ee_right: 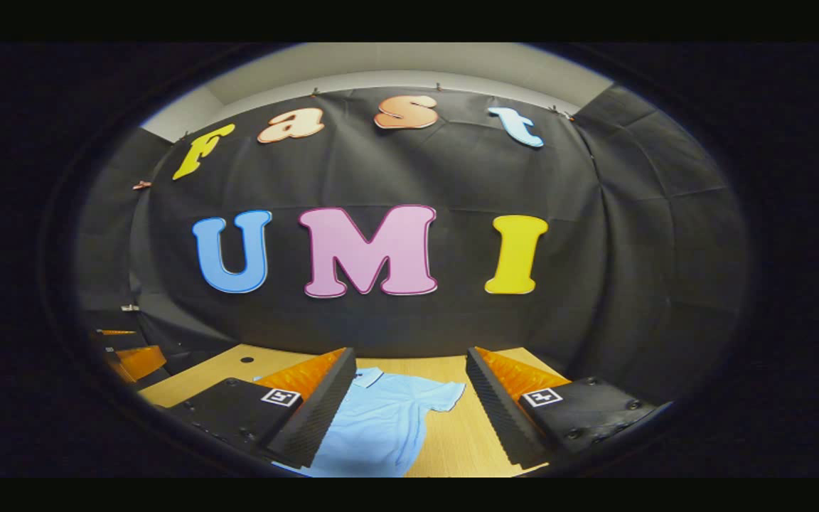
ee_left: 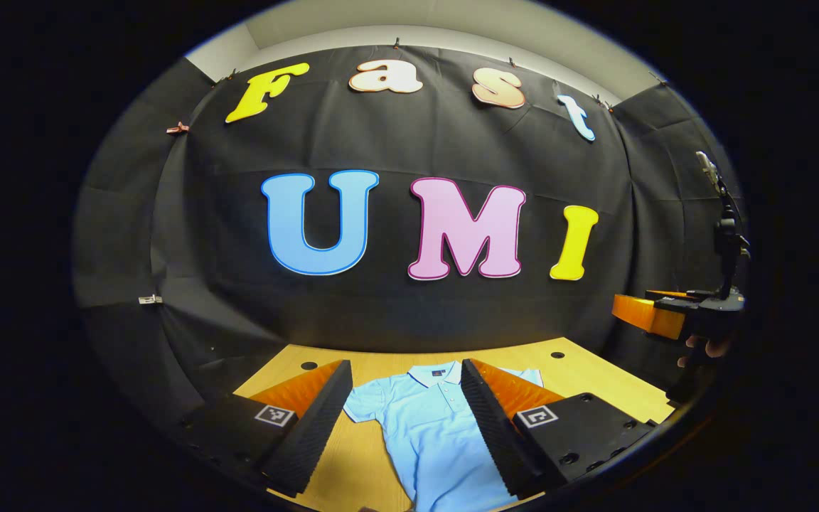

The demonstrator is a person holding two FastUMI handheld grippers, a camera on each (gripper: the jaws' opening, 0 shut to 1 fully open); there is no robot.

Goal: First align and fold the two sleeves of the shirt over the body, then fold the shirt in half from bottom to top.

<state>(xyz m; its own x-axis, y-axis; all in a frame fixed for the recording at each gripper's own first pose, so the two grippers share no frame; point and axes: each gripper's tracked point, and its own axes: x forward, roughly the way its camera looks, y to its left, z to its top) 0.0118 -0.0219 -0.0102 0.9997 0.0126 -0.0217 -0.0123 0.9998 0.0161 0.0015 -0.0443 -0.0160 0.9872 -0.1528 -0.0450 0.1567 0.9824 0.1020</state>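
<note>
You are working over a light wooden table (ee_left: 598,377) with small round holes near its far edge, set against a booth wall of black cloth (ee_left: 409,299) pinned up with clips, and a pale ceiling band shows above the cloth. A light blue polo shirt (ee_left: 431,427) lies flat on that table, unfolded, with its collar toward the far wall and its hem running down toward you, so its long axis follows the line your grippers look along. In the left gripper view your left gripper (ee_left: 407,427) hangs above the table with its fingers spread wide apart and nothing between them but air; the shirt's collar and button placket sit in the gap between them, one short sleeve spreads out toward the near-side finger on the left, and the other sleeve peeks past the finger on the right. The same view catches your other gripper at its far right edge, raised well above the table, with part of your hand (ee_left: 701,350) under it. In the right gripper view your right gripper (ee_right: 409,419) also has its fingers wide apart and grips nothing; here the shirt (ee_right: 381,427) lies toward the left finger, one sleeve reaching into the gap, with bare wood ahead of the right finger.
</note>
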